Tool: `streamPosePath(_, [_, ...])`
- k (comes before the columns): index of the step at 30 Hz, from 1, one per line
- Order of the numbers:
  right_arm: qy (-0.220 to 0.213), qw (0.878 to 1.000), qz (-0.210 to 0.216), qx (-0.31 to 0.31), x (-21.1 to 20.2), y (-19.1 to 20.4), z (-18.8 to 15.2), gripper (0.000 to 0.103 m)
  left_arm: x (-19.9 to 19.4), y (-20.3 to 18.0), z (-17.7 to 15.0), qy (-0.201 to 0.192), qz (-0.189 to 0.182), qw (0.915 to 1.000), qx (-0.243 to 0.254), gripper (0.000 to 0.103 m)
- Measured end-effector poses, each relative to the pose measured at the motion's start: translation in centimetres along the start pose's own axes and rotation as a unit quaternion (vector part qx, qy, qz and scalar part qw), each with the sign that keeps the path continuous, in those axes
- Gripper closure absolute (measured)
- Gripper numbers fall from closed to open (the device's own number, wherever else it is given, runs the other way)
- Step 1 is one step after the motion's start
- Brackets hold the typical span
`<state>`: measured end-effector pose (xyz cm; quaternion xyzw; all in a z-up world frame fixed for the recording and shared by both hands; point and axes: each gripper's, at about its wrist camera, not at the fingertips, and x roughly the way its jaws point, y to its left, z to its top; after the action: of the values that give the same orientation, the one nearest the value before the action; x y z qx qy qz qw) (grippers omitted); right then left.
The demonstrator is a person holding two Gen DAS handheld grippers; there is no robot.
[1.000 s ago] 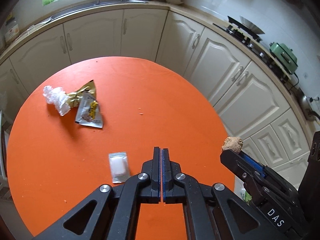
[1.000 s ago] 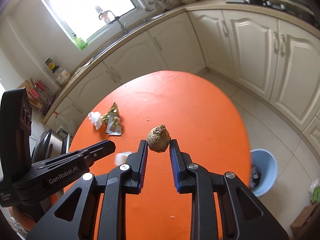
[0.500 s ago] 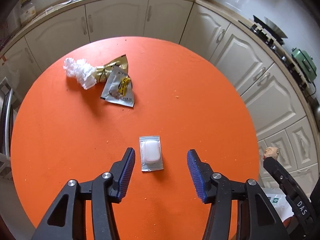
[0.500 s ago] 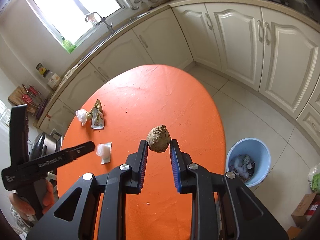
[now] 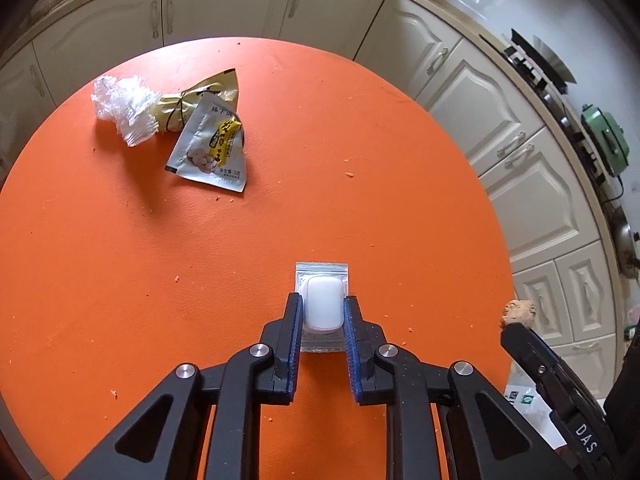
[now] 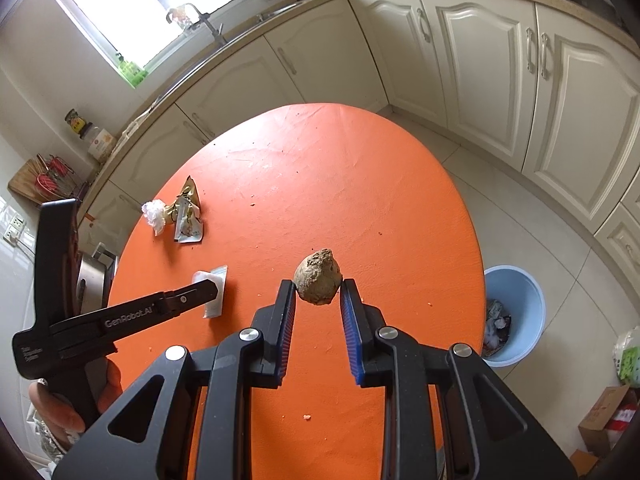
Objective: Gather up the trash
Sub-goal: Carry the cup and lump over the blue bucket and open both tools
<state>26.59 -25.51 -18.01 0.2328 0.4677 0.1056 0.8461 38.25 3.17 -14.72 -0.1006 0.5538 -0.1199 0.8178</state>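
Note:
My left gripper (image 5: 322,314) is closed around a small clear plastic bag with a white block inside (image 5: 322,301), which lies on the round orange table (image 5: 280,160). My right gripper (image 6: 318,294) is shut on a brown lumpy ball (image 6: 318,282) and holds it above the table's right part. The ball also shows at the right edge of the left wrist view (image 5: 519,312). A crumpled clear plastic wad (image 5: 122,106), a gold wrapper (image 5: 204,98) and a silver snack packet (image 5: 210,148) lie together at the table's far left.
A blue trash bin (image 6: 514,316) with trash inside stands on the tiled floor right of the table. Cream kitchen cabinets (image 6: 480,60) curve around behind. Small crumbs (image 5: 349,175) dot the table. A cardboard box (image 6: 604,416) sits on the floor at lower right.
My left gripper opened, dropped toward the table and closed around the small plastic bag. My right gripper rose and shifted a little with the brown ball still in it.

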Motion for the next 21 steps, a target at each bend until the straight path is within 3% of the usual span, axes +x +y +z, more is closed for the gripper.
streamPosePath(10, [-0.025,0.999,-0.004,0.035,-2.4,-3.9,0.3,0.079,-0.6,-7.3,0.4,-0.008,-0.014,0.9967,0.08,0.088])
streamPosePath(21, [-0.066,0.989,-0.062,0.113,-7.1,-13.5,0.4,0.079,4.7,-19.1,0.6,0.037,-0.031,0.9806,0.19,0.088])
